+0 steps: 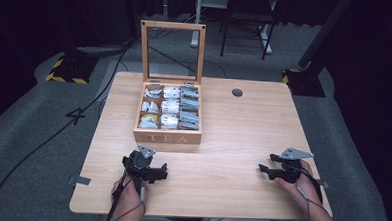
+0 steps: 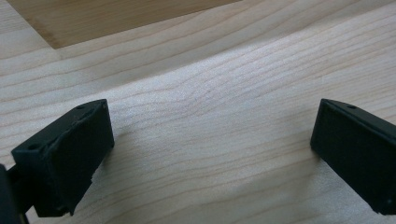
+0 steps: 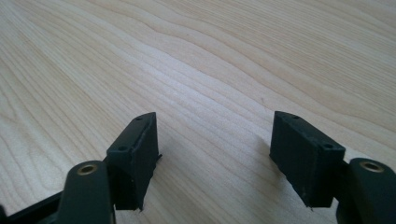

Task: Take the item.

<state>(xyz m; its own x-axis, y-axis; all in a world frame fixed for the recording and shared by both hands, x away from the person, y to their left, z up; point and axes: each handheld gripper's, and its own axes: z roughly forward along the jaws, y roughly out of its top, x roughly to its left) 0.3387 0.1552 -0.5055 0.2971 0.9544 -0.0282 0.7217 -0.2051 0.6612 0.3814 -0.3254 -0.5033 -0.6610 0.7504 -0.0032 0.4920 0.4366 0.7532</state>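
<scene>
A wooden tea box (image 1: 167,136) sits in the middle of the surface (image 1: 232,142), a bit toward the far side. The box is made of light brown wood, and the word TEA is cut into its front wall. Its lid (image 1: 172,52) stands straight up at the back. The lid is a wooden frame with a see-through pane in it. Inside, the box is split into small square pockets in three columns. Flat paper tea bags (image 1: 170,107) stand packed in the pockets. The ones on the right side look grey-green, the middle ones look white, and a yellow one peeks out at the front left.

The surface is pale wood with long wavy grain lines and rounded corners. A small round dark hole (image 1: 237,92) sits near its far edge.

The left tool (image 1: 154,169) rests on the surface near the person's side, just in front of the tea box but not touching it. Its two black blocky jaws stand wide apart with nothing but bare wood between them. In the left gripper view, the left tool (image 2: 212,149) points at the bottom edge of the tea box (image 2: 93,18).

The right tool (image 1: 267,163) lies well away from the box, near the right edge of the surface. A grey three-cornered plate sits on top of it. In the right gripper view, the right tool (image 3: 215,154) has its jaws apart too, over bare wood.
</scene>
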